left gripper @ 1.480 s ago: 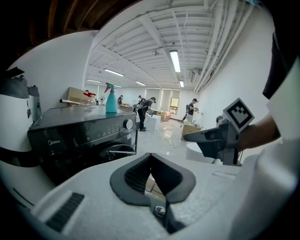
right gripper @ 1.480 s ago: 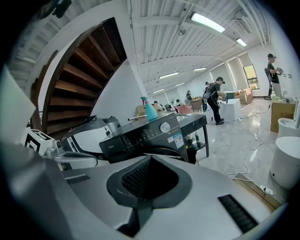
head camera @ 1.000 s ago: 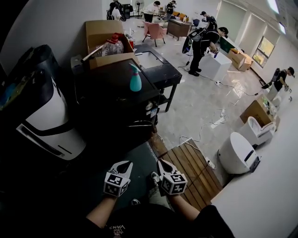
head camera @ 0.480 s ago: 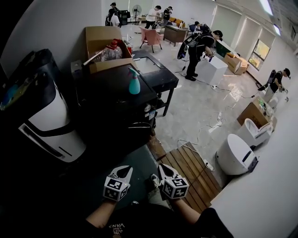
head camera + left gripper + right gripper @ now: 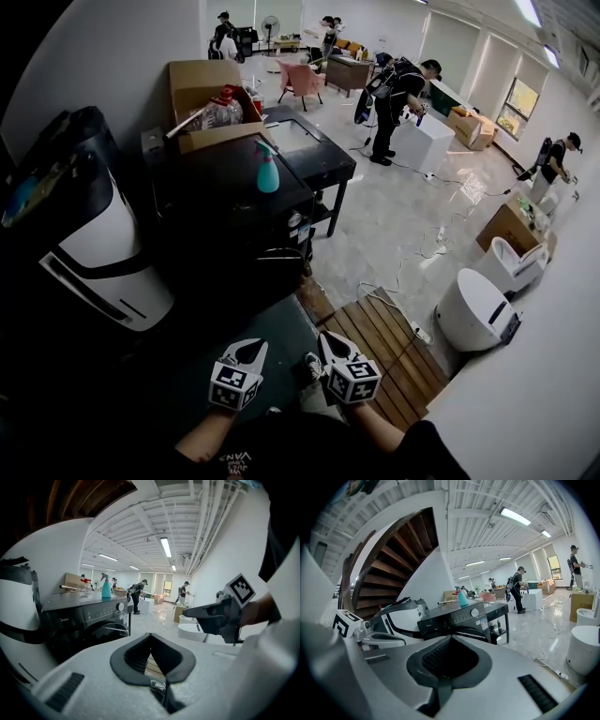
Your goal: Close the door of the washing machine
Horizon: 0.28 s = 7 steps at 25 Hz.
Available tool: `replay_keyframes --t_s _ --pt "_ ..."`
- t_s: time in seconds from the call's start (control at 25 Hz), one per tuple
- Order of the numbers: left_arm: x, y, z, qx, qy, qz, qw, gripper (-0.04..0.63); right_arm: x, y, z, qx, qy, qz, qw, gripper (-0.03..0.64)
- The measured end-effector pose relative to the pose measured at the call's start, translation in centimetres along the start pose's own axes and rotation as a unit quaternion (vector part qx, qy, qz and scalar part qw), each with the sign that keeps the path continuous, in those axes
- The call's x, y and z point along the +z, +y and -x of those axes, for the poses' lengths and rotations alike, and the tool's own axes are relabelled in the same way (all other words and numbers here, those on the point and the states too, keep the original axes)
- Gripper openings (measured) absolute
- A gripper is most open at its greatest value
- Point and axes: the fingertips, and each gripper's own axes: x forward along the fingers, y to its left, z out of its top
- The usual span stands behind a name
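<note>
The black front-loading washing machine (image 5: 234, 202) stands ahead of me with a teal spray bottle (image 5: 268, 169) on its top. Its round door (image 5: 281, 253) faces the floor space in front of me; I cannot tell whether it is ajar. My left gripper (image 5: 251, 345) and right gripper (image 5: 327, 337) hover side by side low in the head view, well short of the machine, both shut and empty. The left gripper view shows the washing machine (image 5: 84, 620) at left and the right gripper (image 5: 190, 612) at right. In the right gripper view the washing machine (image 5: 461, 618) sits straight beyond the closed jaws.
A white-and-black appliance (image 5: 103, 234) stands left of the washer. Behind it are a cardboard box (image 5: 202, 89) and a black table (image 5: 319, 159). A wooden pallet (image 5: 380, 342) and white round units (image 5: 473, 309) lie to the right, with cables on the floor. People (image 5: 398, 98) work far back.
Both grippers have drifted slightly lower in the head view and stay shut. The head view has shifted a little; the washing machine has not changed.
</note>
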Motion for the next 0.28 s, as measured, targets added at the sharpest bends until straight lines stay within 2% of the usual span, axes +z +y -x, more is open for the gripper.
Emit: replay_keyframes --t_s 0.28 --pt "0.3 -0.2 0.3 0.008 -0.010 -0.009 0.9999 0.011 -0.9 -0.2 0.3 0.011 0.001 0.004 1.000 -0.003"
